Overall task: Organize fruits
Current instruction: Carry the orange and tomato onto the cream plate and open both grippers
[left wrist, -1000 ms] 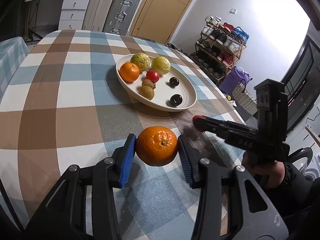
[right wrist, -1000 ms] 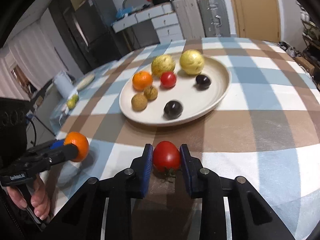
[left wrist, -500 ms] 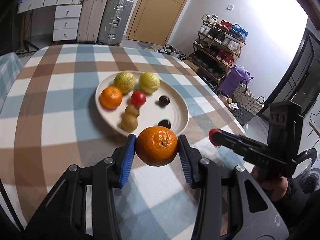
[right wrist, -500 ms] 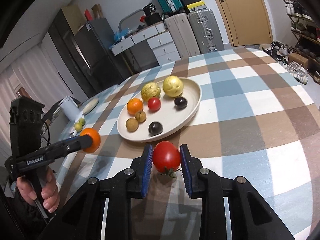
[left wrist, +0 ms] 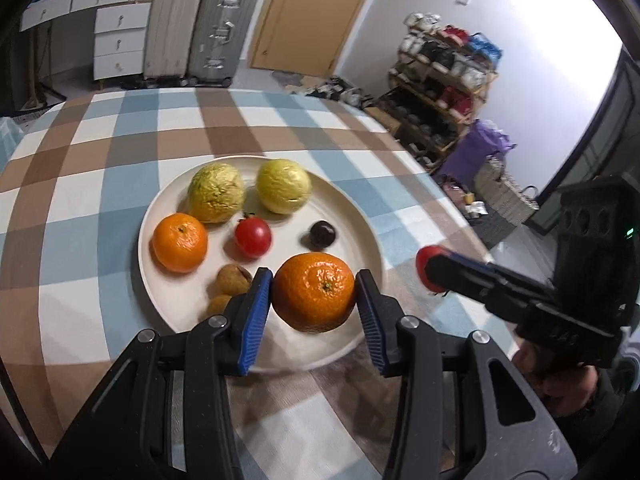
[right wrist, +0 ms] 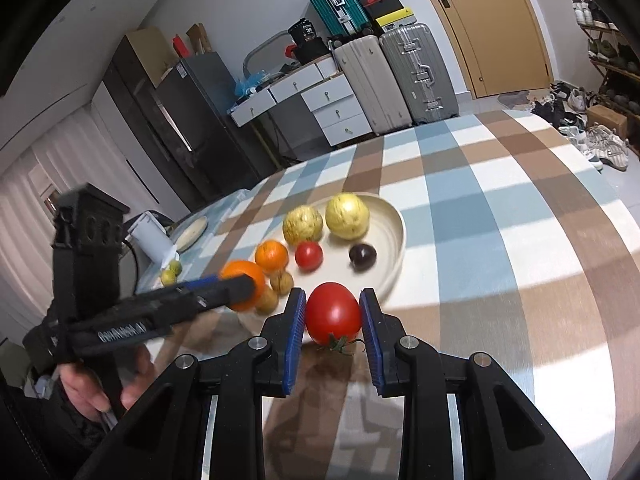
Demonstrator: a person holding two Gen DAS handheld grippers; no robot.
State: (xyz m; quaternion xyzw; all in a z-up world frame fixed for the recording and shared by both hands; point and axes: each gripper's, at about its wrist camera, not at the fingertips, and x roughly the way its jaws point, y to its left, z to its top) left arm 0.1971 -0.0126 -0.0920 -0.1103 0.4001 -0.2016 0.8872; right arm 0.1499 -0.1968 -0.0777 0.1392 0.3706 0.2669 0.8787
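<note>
My left gripper (left wrist: 314, 296) is shut on an orange (left wrist: 314, 298) and holds it above the near part of the cream plate (left wrist: 360, 224). The plate holds another orange (left wrist: 180, 242), two yellow-green fruits (left wrist: 216, 192), a small tomato (left wrist: 253, 237), a dark plum (left wrist: 322, 233) and brown longans (left wrist: 233, 280). My right gripper (right wrist: 333, 318) is shut on a red tomato (right wrist: 333, 314), held above the table at the plate's near rim (right wrist: 396, 248). The right gripper also shows at the right of the left wrist view (left wrist: 430, 274).
The plate sits on a checked tablecloth (left wrist: 80, 208). A white mug (right wrist: 154, 240), a small plate (right wrist: 192, 228) and small green fruits (right wrist: 170, 274) lie at the table's far left. Suitcases (left wrist: 200, 28), drawers and a shoe rack (left wrist: 444, 80) stand beyond.
Both grippers have lifted and moved forward toward the plate with their fruits. The orange now hangs over the plate's near part; the tomato is at its rim.
</note>
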